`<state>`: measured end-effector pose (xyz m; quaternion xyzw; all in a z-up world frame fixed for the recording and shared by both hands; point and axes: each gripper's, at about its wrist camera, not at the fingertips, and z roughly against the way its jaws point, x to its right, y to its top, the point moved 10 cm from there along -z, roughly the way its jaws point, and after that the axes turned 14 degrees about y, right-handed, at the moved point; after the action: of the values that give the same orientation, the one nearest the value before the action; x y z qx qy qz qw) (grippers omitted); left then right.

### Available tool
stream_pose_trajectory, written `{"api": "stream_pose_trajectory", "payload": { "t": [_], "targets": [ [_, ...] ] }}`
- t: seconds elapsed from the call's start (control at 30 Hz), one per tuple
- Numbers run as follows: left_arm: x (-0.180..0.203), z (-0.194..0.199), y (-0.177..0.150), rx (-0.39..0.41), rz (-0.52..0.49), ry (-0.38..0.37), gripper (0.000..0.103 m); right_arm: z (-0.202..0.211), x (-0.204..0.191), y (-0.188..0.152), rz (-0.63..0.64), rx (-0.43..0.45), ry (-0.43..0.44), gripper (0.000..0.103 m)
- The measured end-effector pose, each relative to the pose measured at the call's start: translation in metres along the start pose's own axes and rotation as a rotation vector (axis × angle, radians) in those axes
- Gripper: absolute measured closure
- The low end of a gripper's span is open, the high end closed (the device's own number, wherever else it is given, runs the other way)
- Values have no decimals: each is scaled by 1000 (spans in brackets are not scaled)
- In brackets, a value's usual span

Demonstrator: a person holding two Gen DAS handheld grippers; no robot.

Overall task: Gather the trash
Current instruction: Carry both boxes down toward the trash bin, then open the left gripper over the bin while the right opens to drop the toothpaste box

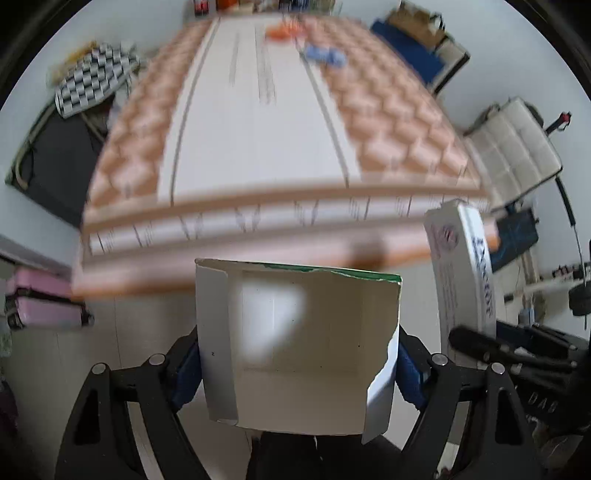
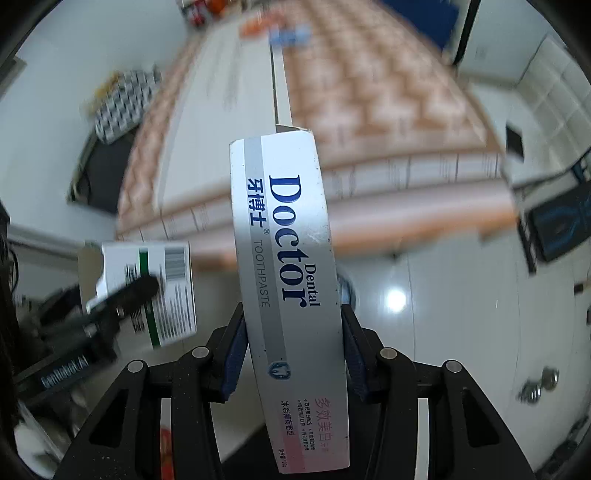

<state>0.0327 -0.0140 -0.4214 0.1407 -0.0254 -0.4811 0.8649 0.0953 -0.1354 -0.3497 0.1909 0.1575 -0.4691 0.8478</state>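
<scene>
Your left hand-held gripper (image 1: 297, 373) pinches the torn open carton (image 1: 295, 343) wide; your right hand-held gripper (image 2: 291, 354) clamps the toothpaste box (image 2: 284, 258), both past the bed's (image 1: 258, 129) foot edge. Crushable cardboard could slip out.

The left gripper (image 1: 299, 354) grips an open, torn white carton (image 1: 295, 350), its blue pads pressing the carton's two sides. Beyond it lies a blurred bed (image 1: 266, 147) with an orange-and-white patterned cover. Near the bed's far edge lie an orange item (image 1: 280, 32) and a blue one (image 1: 325, 55). At right, a toothpaste box (image 1: 461, 273) stands upright over the pale floor (image 1: 147, 332), its lower part behind the dark right gripper (image 1: 480, 343).
</scene>
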Motion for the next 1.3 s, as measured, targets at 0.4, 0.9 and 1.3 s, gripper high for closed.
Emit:
{"api": "stream_pose_trajectory", "payload": {
  "t": [0.4,0.9,1.3],
  "targets": [
    [28,-244,-88,-372,120,-106,18,-201,141,-130,-231,-326,-12,54],
    [13,-396,-83,-392,177,-35,8,-413,245,-102,-303,-487,-43,52],
    [-9,-363,-101,-344,154,117,8,-377,217,-76,-153,-322,-121,0]
  ]
}}
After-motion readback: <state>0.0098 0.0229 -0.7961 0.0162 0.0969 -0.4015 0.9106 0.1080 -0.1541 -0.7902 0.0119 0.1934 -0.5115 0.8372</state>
